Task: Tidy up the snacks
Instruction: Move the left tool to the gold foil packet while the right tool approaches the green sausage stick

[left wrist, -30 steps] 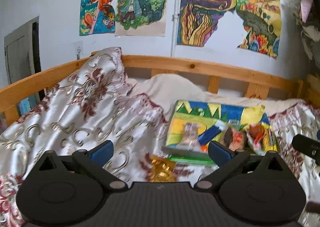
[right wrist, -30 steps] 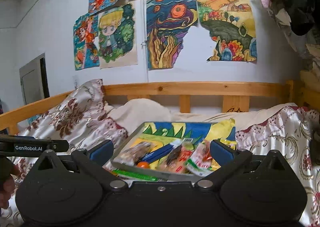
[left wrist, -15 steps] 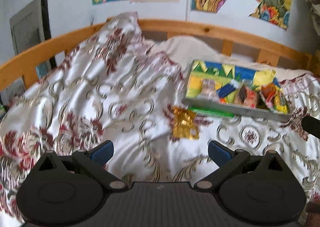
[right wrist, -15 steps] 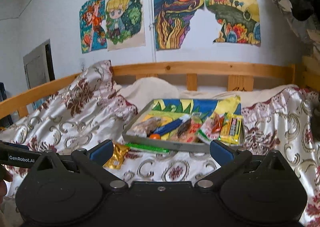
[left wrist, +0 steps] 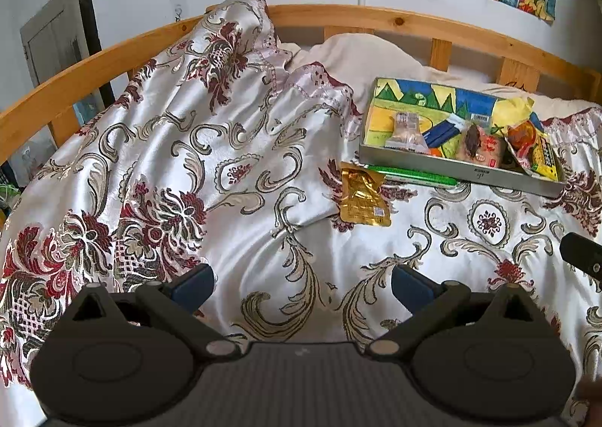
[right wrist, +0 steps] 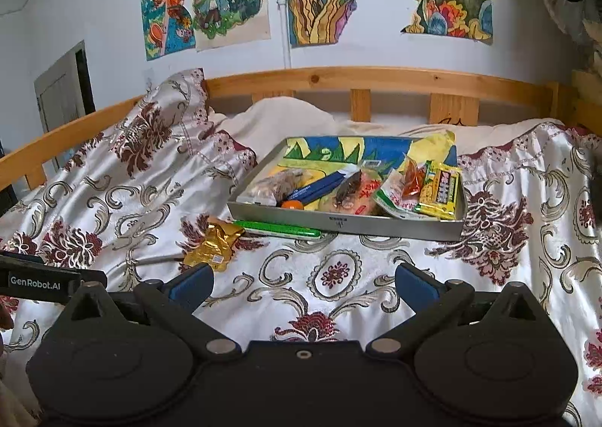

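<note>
While both the left tool (left wrist: 303,286) and right tool (right wrist: 303,286) hang wide and empty, the gold packet (left wrist: 363,197) may skid across the slick bedspread (left wrist: 225,171) if nudged.

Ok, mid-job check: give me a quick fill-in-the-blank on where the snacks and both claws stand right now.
1. The crinkled gold foil snack packet lies on the bedspread, ____ the shallow grey metal tray.
2. The long green packet lies against the tray's ____ wall.
3. The left claw and right claw are both ____ and hold nothing.

Missing words: outside; front; open
</note>
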A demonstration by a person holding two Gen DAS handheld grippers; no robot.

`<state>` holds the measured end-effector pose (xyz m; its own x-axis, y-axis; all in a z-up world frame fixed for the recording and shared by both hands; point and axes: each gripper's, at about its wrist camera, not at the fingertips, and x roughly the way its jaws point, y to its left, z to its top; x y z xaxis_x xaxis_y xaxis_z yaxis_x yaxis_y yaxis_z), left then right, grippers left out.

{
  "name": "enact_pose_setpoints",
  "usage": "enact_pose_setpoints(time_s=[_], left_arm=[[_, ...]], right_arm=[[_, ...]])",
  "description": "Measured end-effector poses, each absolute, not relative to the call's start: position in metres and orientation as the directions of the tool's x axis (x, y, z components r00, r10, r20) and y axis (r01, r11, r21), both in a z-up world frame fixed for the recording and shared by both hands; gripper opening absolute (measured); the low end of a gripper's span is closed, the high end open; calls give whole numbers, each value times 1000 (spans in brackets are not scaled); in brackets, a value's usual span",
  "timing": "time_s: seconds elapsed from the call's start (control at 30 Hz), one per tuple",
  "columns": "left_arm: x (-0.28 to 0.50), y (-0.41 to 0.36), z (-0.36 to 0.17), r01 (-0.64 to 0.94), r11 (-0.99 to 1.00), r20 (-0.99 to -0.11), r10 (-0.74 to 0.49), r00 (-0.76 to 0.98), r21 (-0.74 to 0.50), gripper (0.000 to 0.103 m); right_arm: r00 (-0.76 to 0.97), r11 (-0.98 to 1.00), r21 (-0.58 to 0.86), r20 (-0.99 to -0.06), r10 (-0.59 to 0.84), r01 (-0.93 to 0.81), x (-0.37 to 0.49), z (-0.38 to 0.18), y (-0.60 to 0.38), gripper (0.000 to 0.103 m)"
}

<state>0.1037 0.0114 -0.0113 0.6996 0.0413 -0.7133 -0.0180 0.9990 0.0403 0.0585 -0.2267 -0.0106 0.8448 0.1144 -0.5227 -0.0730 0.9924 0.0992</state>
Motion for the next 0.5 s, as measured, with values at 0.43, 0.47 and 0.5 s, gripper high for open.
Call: enact_pose_setpoints(time_s=[0.43,0.47,0.5], left_arm=[[109,7,-16,14,999,-733,26,679,48,102],[110,7,-17,14,999,-735,22,678,43,102],[110,8,-17,14,999,-738,19,675,39,102]], right_arm=[[815,991,119,-568,117,-59,68,-20,-225,102],[814,991,117,-569,116,-59,69,-20,-225,102],[813,992,114,-571,114,-59,69,-21,-224,102]])
